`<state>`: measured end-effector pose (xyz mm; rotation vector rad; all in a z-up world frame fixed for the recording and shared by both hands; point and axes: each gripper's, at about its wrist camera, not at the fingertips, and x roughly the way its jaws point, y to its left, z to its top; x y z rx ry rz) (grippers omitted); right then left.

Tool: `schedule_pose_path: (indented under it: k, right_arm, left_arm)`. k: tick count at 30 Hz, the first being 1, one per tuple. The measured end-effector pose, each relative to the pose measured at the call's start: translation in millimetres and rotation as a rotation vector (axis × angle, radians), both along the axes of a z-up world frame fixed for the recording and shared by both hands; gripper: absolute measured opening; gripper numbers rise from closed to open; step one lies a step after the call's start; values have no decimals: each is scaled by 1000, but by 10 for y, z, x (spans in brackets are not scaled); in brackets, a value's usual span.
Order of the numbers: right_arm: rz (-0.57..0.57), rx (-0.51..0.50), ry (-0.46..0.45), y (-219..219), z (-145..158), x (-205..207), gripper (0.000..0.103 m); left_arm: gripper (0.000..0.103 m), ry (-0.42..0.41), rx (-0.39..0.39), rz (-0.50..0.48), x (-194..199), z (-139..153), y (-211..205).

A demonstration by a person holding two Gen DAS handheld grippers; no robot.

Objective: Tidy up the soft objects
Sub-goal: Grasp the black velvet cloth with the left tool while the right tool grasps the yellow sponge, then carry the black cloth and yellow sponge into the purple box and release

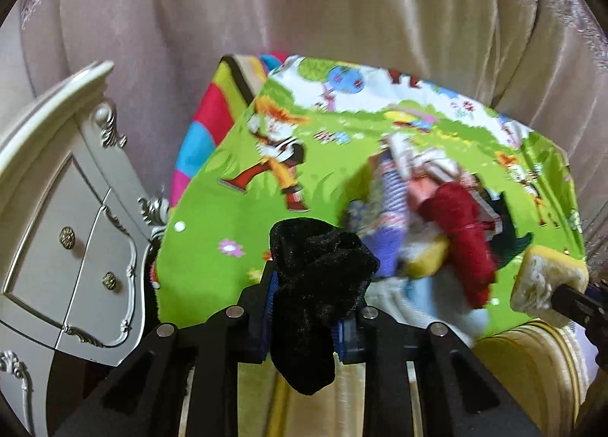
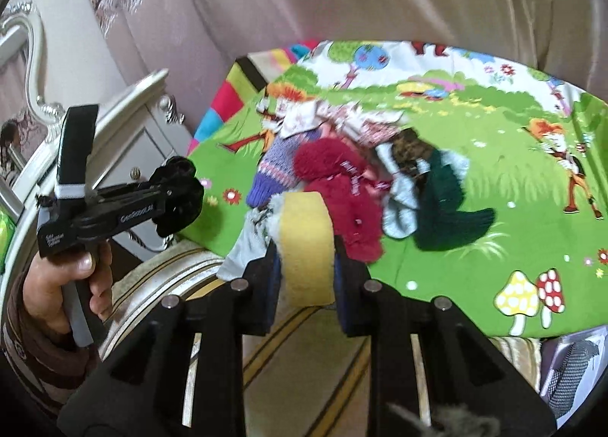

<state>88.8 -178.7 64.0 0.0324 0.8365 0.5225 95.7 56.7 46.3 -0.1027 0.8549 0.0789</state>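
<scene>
Left wrist view: the left gripper [image 1: 304, 307] is seen with its jaws closed narrowly on a black velvety piece [image 1: 319, 285], which droops below the pads and is lifted clear of the mat [image 1: 235, 209]. At the right edge of that view the right gripper [image 1: 547, 294] is seen with a yellow piece [image 1: 543, 285] in its grip. In the right wrist view the right gripper [image 2: 306, 277] is shown with its jaws drawn in on that same yellow piece [image 2: 306, 247], a pale fuzzy lining visible along one side; what kind of garment it is cannot be told. The left gripper [image 2: 167, 197] is also seen there, held by a hand [image 2: 64, 285], with the black piece [image 2: 178, 193] bunched at its tips.

The rest of the soft things are left in a loose pile [image 2: 342, 178] on the mat: a red knit [image 2: 342, 201], a purple patterned knit [image 2: 277, 167], a dark green one [image 2: 444, 209], a pale blue one [image 2: 399, 209] and some printed fabrics behind. Nothing sorted or stacked is visible anywhere in either view. By judgement, the task is at an early stage: two items are picked up, none is yet placed, and most of the pile is untouched. No destination for the held pieces is shown.
</scene>
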Motion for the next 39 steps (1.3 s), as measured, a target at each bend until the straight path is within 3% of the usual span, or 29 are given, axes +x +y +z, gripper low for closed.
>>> schedule_pose_path:
  k: [12, 31, 39]
  right_arm:
    - [-185, 37, -21, -920, 71, -242, 28]
    - [-593, 0, -13, -2759, -9, -661, 28]
    - [-709, -13, 0, -3285, -105, -815, 28]
  left_arm:
    - [25, -62, -24, -211, -80, 286, -1025]
    - [25, 7, -73, -589, -229, 192, -2864]
    - [25, 61, -91, -732, -355, 90, -3529]
